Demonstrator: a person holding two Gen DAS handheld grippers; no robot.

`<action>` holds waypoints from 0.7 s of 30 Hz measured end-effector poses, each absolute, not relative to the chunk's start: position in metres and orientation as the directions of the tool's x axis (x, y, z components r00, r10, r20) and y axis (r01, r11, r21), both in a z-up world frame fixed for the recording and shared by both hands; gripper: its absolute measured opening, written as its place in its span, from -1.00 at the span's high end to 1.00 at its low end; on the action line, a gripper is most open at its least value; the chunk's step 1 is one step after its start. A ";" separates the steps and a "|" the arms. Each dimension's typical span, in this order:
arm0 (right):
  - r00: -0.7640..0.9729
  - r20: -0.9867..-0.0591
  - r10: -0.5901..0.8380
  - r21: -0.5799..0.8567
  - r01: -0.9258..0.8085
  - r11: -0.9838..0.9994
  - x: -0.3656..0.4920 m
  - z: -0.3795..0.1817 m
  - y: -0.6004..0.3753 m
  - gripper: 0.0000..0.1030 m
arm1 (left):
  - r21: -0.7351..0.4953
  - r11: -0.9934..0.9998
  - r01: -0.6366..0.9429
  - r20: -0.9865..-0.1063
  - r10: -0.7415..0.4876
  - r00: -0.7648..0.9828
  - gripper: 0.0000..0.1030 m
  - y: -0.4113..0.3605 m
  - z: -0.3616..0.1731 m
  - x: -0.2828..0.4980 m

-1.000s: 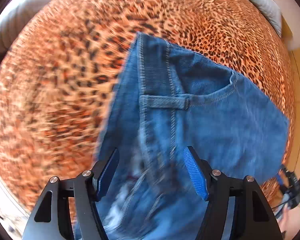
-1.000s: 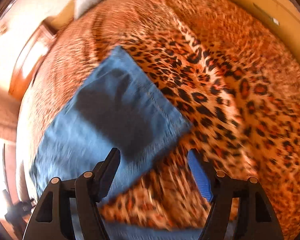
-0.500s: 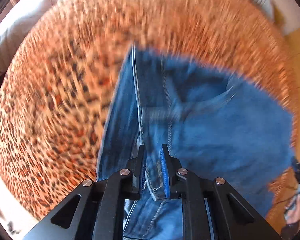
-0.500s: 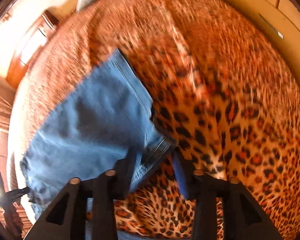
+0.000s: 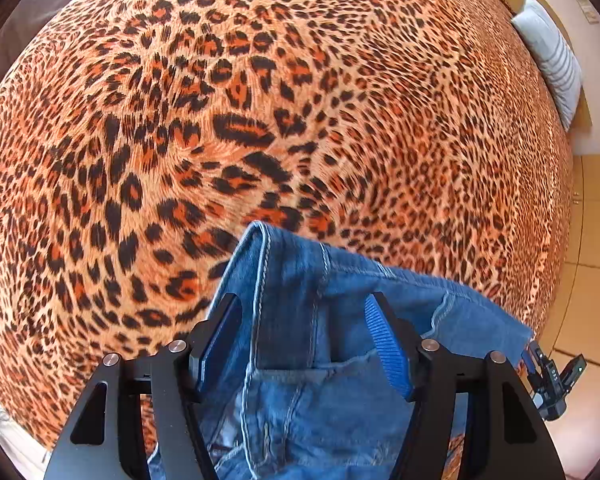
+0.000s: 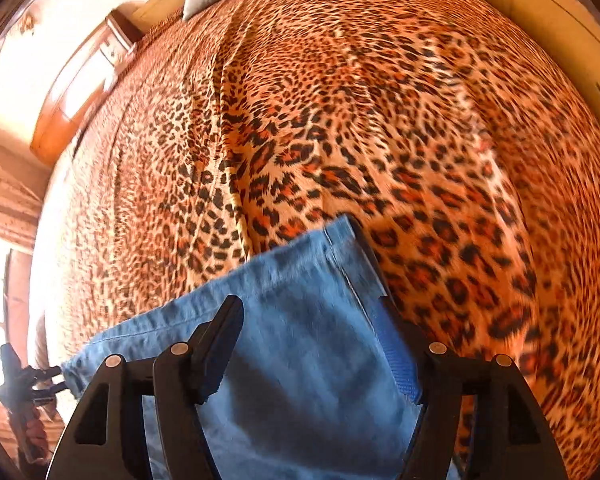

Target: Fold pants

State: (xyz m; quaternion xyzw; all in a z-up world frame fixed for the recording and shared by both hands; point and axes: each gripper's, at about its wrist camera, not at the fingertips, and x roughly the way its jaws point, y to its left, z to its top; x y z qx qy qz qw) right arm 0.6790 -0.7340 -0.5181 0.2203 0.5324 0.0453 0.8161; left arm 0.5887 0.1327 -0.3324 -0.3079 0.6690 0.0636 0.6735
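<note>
Both hand-held grippers, left (image 5: 304,338) and right (image 6: 314,346), are hanging released over the pants (image 5: 340,292), which are lying directly beneath them on the bed (image 5: 260,100).

Leopard-print bedspread (image 5: 260,120), striped pillow (image 5: 556,64), wooden nightstand (image 6: 80,92), tiled floor (image 5: 592,300), bright sunlight

Both grippers (image 5: 304,340) (image 6: 320,348) reopened, pants (image 5: 324,360) released
</note>
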 end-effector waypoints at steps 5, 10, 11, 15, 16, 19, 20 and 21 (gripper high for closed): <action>0.379 -0.876 0.299 0.363 0.109 0.925 0.718 -0.537 -0.718 -0.61 | -0.320 0.809 -0.494 -0.943 -0.324 0.080 -0.26 0.122 -0.348 0.604; 0.351 -0.913 0.207 0.237 0.045 0.970 0.743 -0.540 -0.695 -0.60 | -0.277 0.857 -0.436 -0.955 -0.296 0.023 -0.27 0.101 -0.365 0.636; 0.375 -0.904 0.207 0.245 0.055 0.968 0.743 -0.535 -0.696 -0.59 | -0.296 0.856 -0.425 -0.949 -0.313 0.030 -0.27 0.101 -0.359 0.633; 0.411 -0.880 0.241 0.308 0.105 0.946 0.754 -0.534 -0.706 -0.60 | -0.291 0.869 -0.401 -0.953 -0.298 0.045 -0.27 0.106 -0.351 0.638; 0.400 -0.886 0.234 0.300 0.109 0.948 0.755 -0.537 -0.707 -0.60 | -0.291 0.864 -0.412 -0.954 -0.296 0.054 -0.30 0.111 -0.349 0.643; 0.360 -0.899 0.249 0.304 0.105 0.947 0.752 -0.553 -0.712 -0.64 | -0.308 0.837 -0.452 -0.942 -0.336 0.019 -0.45 0.115 -0.363 0.644; 0.361 -0.898 0.251 0.302 0.092 0.949 0.754 -0.558 -0.707 -0.79 | -0.304 0.843 -0.444 -0.942 -0.334 0.012 -0.49 0.114 -0.370 0.645; 0.370 -0.894 0.251 0.298 0.074 0.952 0.755 -0.559 -0.703 -0.91 | -0.290 0.860 -0.420 -0.949 -0.314 0.014 -0.56 0.107 -0.373 0.650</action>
